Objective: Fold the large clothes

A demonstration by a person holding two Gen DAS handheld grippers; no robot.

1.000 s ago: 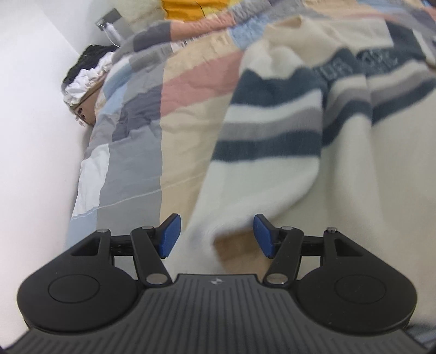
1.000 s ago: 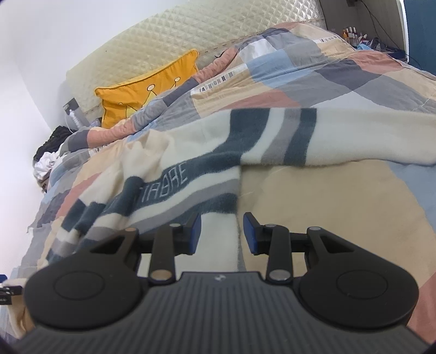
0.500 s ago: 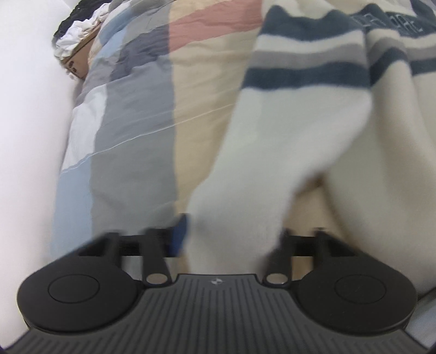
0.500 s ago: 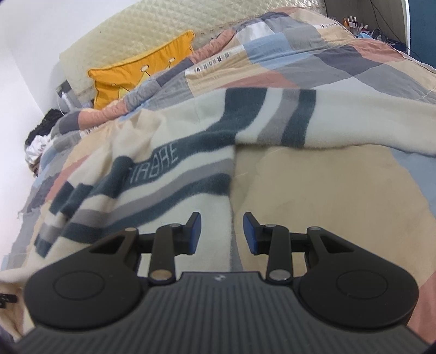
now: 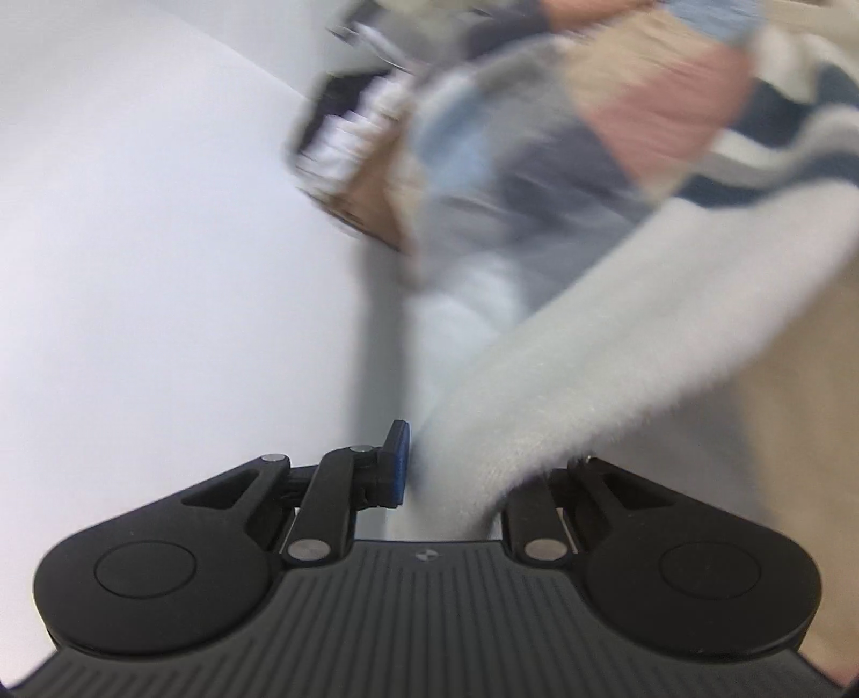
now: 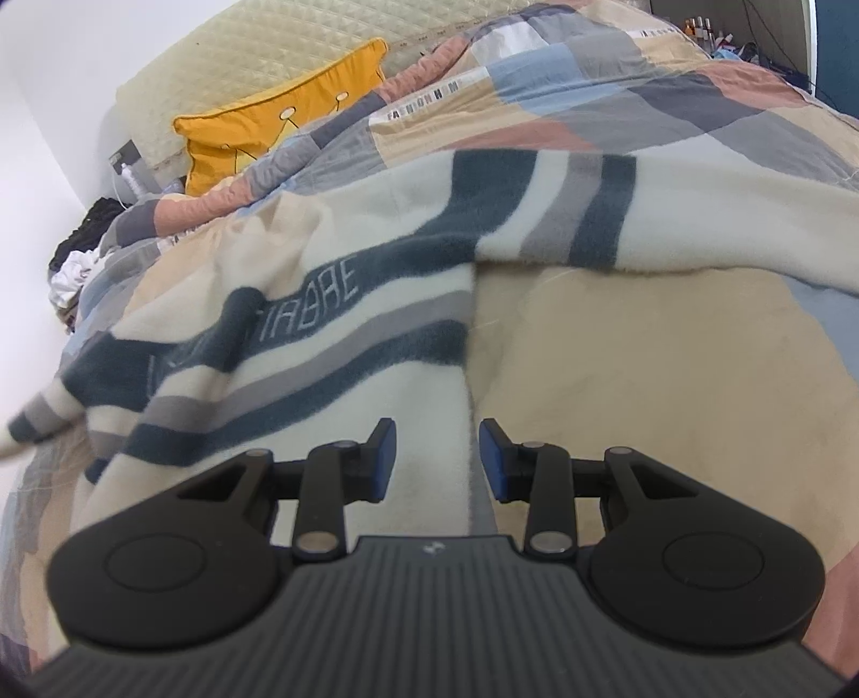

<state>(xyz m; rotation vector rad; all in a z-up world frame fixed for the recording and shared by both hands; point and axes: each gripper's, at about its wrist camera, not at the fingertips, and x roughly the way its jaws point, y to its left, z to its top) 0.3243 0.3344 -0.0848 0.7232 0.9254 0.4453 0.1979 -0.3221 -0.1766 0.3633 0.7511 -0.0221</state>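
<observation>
A cream fleece sweater (image 6: 376, 333) with navy and grey stripes lies spread on the patchwork duvet (image 6: 617, 107), filling the middle of the right wrist view; its body runs from the lower centre of the frame up toward the left, while one sleeve (image 6: 671, 215) stretches straight out to the right edge, so the garment's long axis at chest level crosses the frame from left to right. The lettered navy band across the chest reads mirrored and slants upward to the right. The right gripper (image 6: 436, 459) hovers over the sweater's side edge near the lower centre, its blue pads parted with nothing between them. In the heavily blurred left wrist view, the left gripper (image 5: 448, 472) has the cream end of the other sleeve (image 5: 617, 349) between its fingers; the sleeve rises diagonally from the lower centre toward the upper right, hiding the right finger, so whether the pads actually pinch the fabric cannot be told. A yellow crown-print cushion (image 6: 279, 134) leans against the quilted headboard (image 6: 295, 48) at the upper left, and a heap of dark and white clothes (image 6: 75, 257) sits at the left edge beside the white wall (image 5: 134, 241).
</observation>
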